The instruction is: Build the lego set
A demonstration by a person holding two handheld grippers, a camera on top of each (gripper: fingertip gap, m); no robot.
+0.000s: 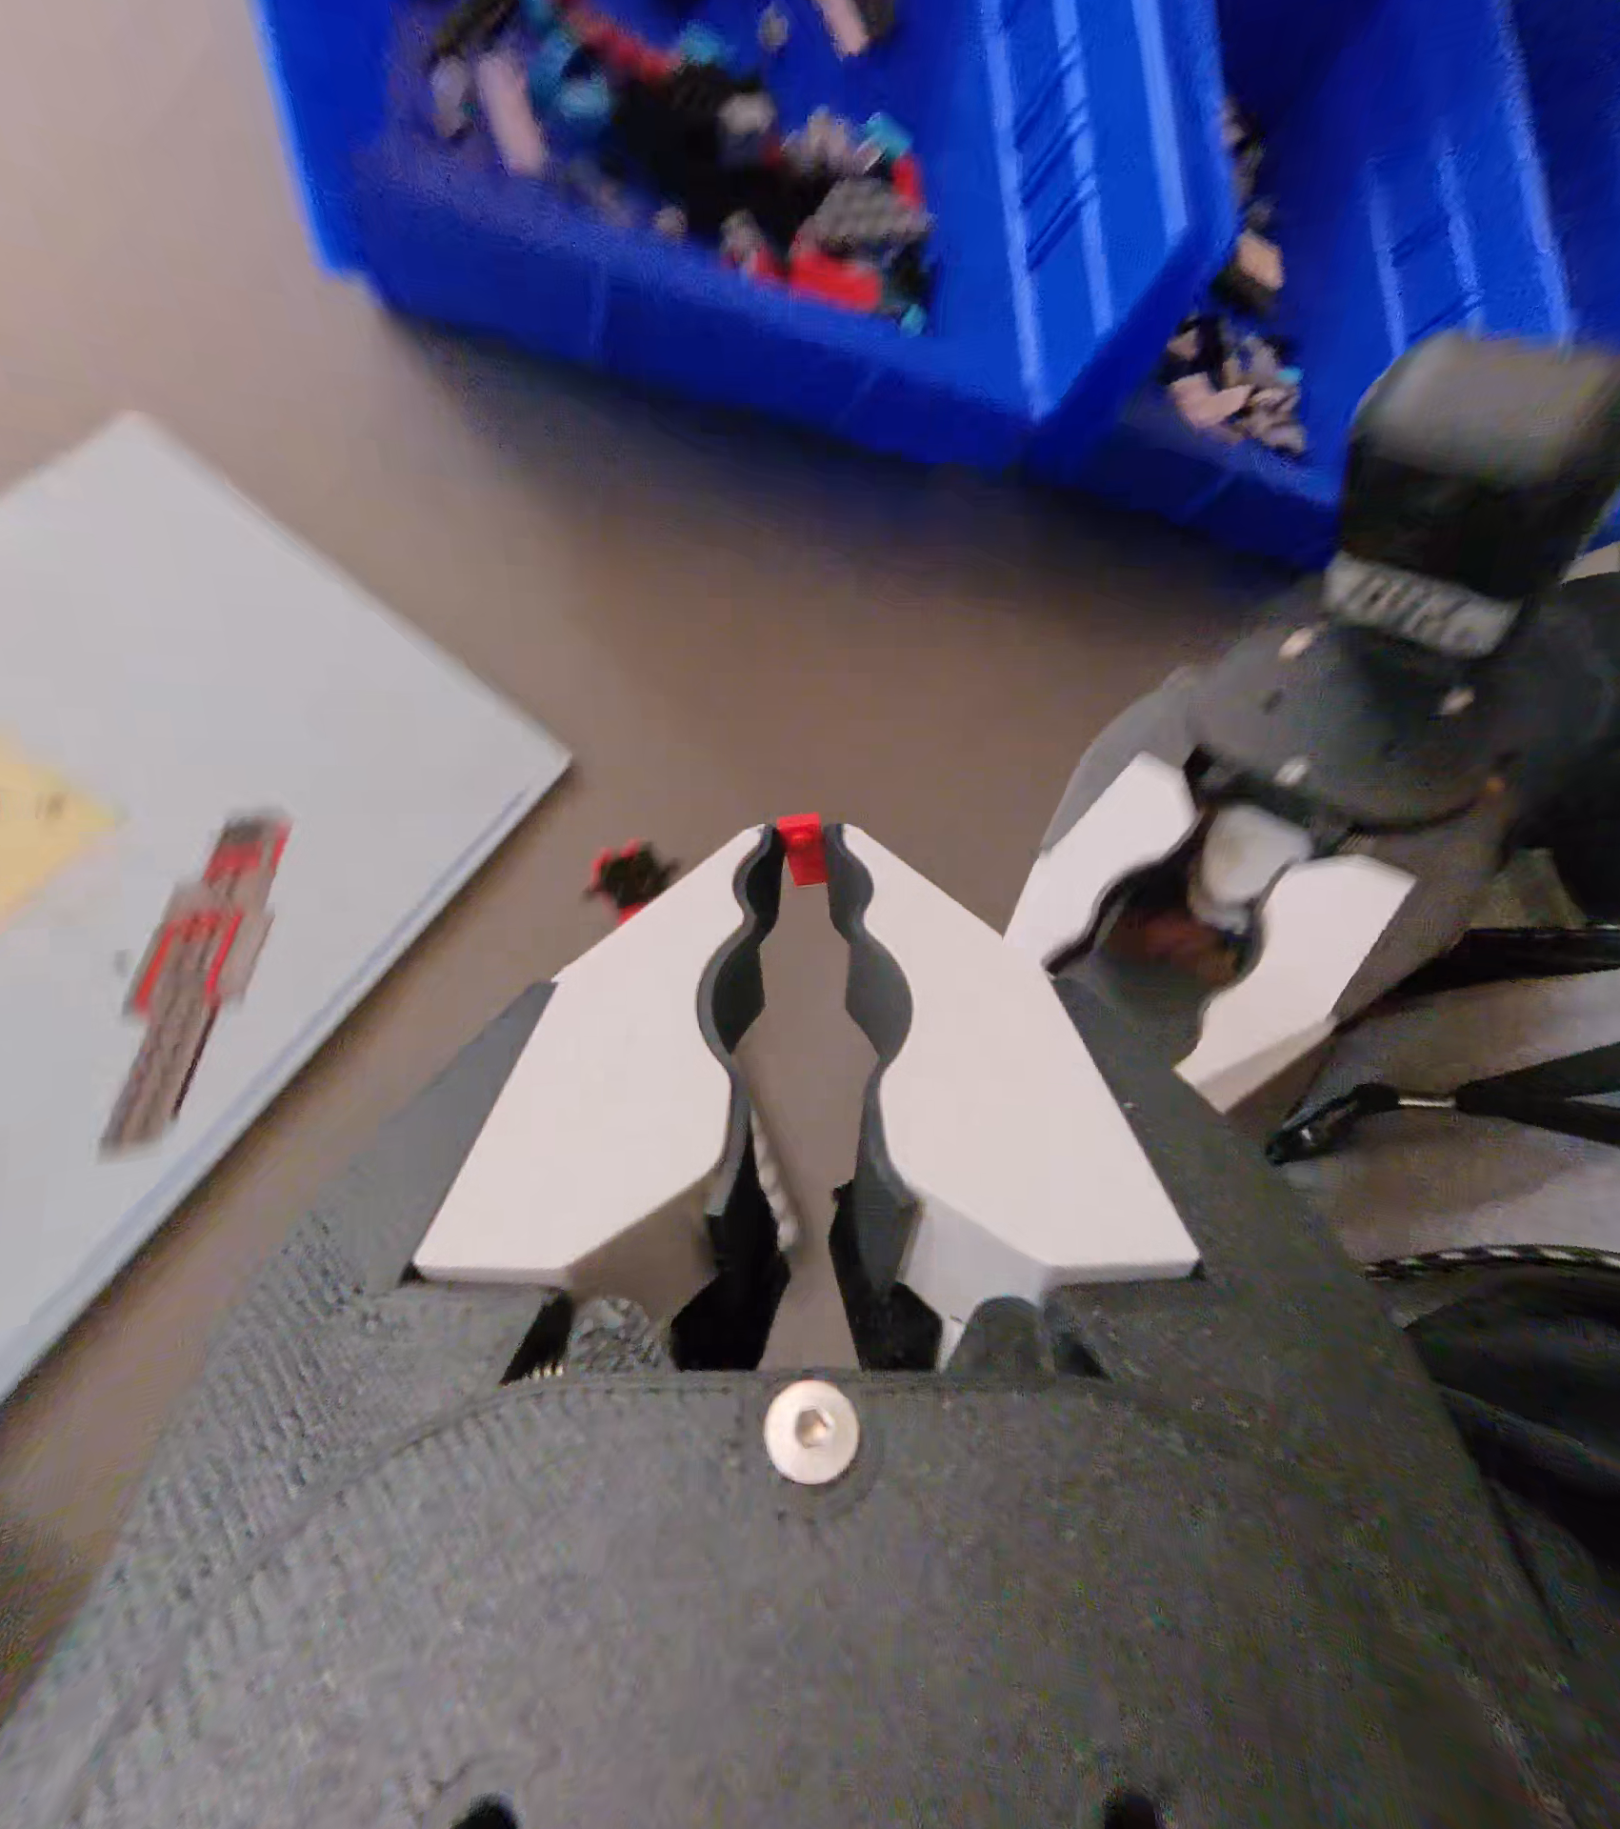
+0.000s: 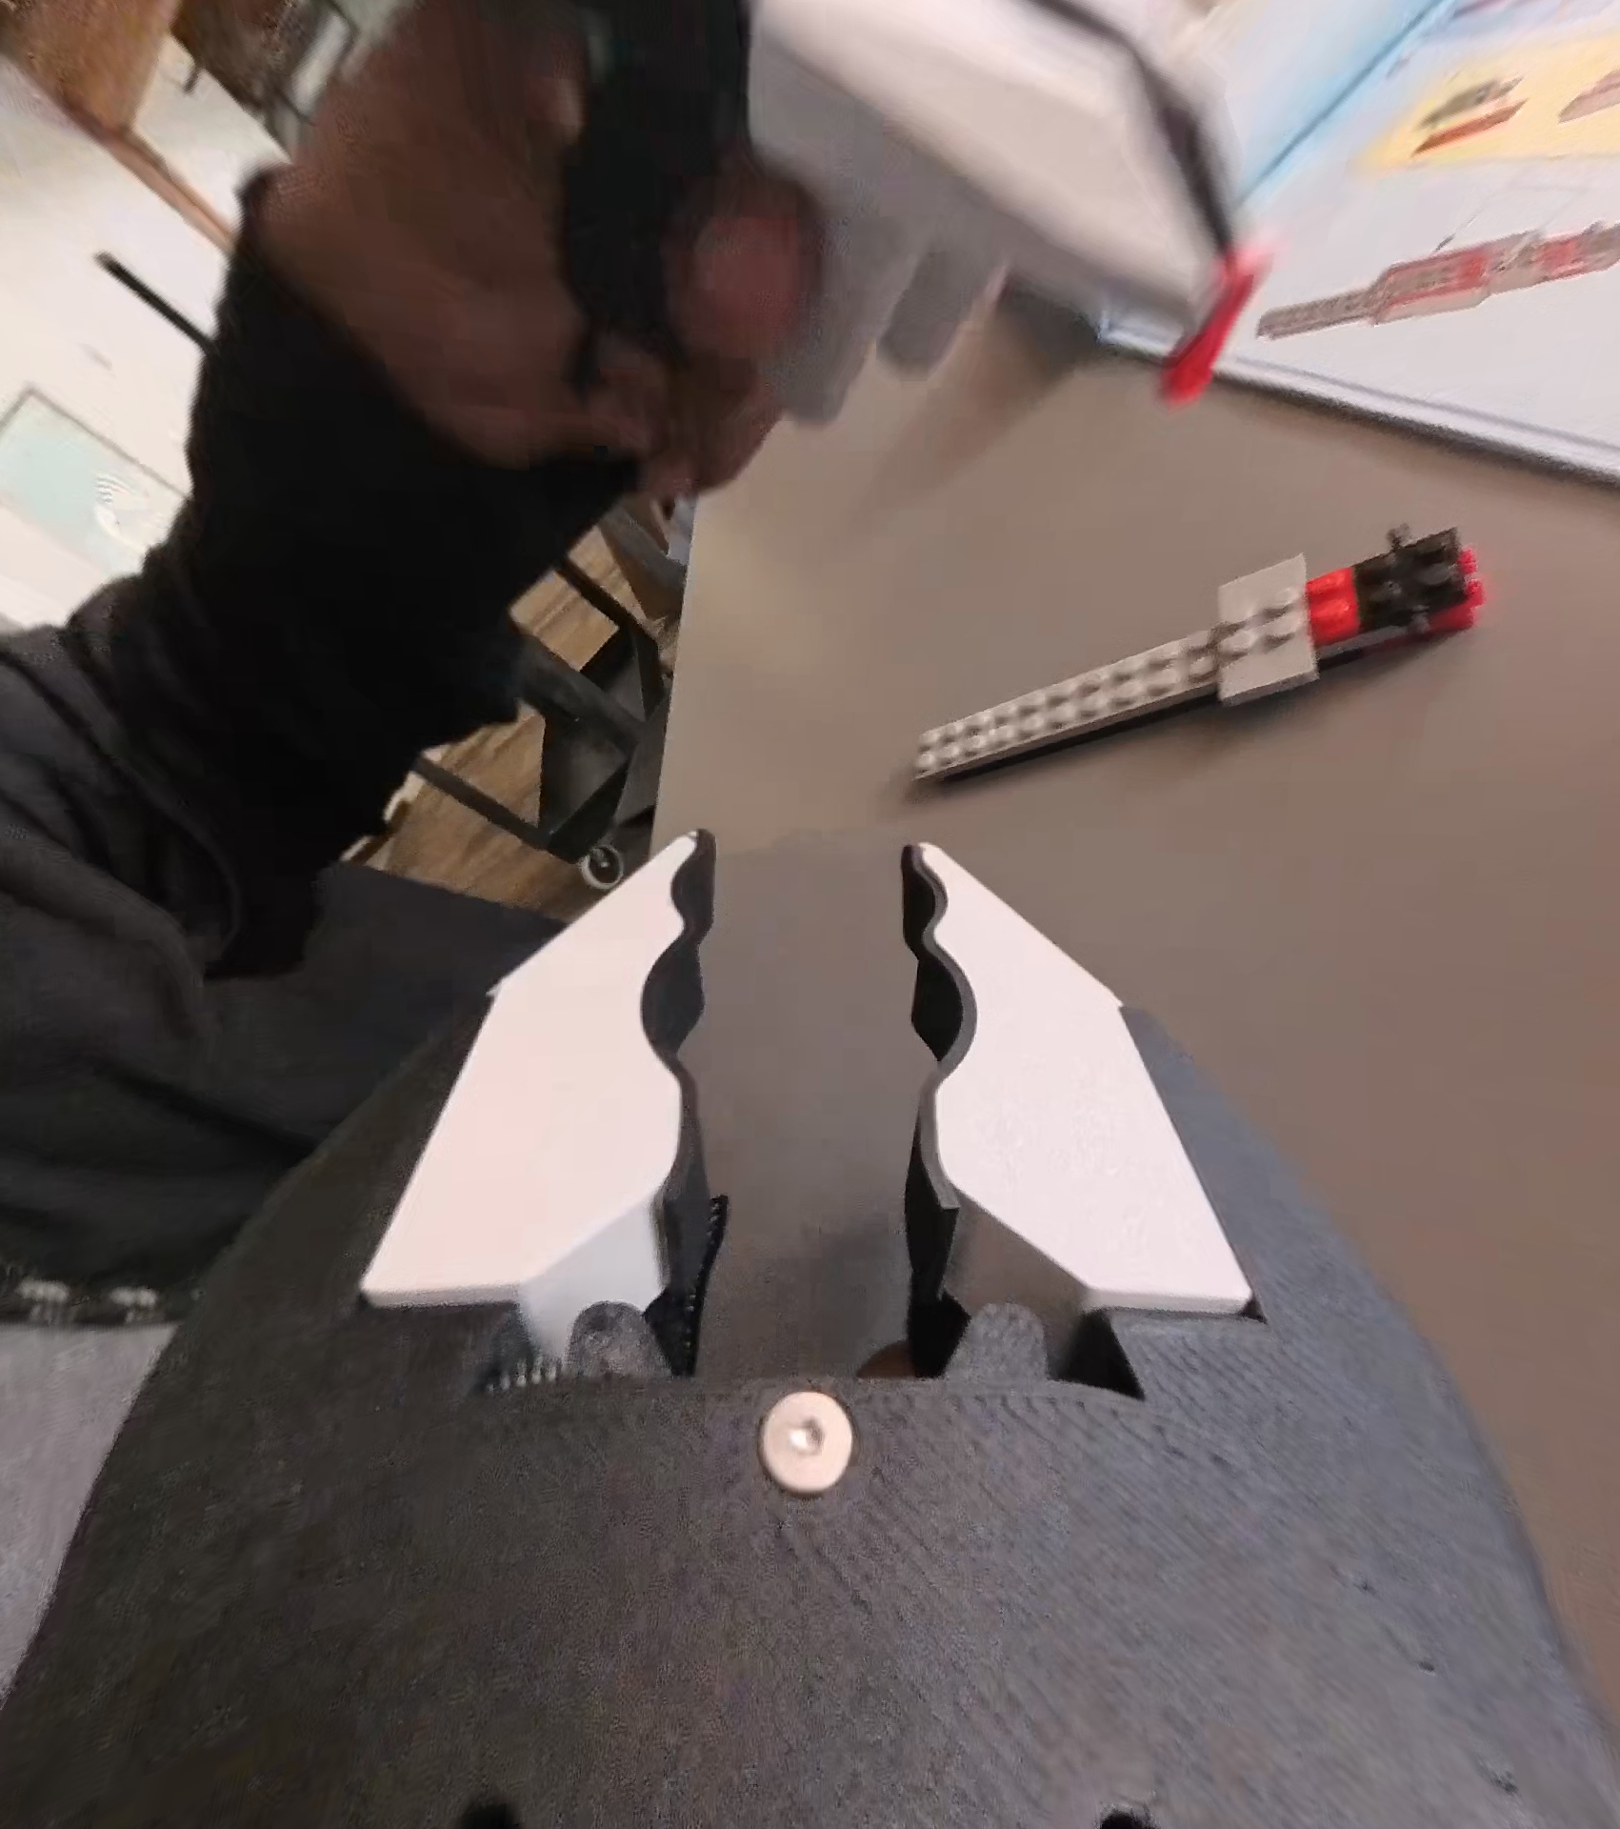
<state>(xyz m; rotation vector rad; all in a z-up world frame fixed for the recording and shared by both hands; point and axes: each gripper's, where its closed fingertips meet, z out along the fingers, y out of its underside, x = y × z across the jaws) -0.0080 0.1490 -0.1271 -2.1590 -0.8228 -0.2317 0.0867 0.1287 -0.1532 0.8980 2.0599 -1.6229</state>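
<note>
The left gripper (image 1: 802, 849) is pinching a small red brick (image 1: 802, 847) at its fingertips, presumably carrying it to the grey-and-red lego strip (image 2: 1211, 661) lying on the table (image 2: 1281, 990) near the instruction booklet (image 2: 1498, 247), while the right gripper (image 2: 808, 859) is waiting nearby, empty and parted

Each gripper (image 1: 801, 841) (image 2: 806, 861) has white fingers with wavy black pads, a textured black body and, at 6 o'clock, one silver hex screw (image 1: 811, 1432).
</note>
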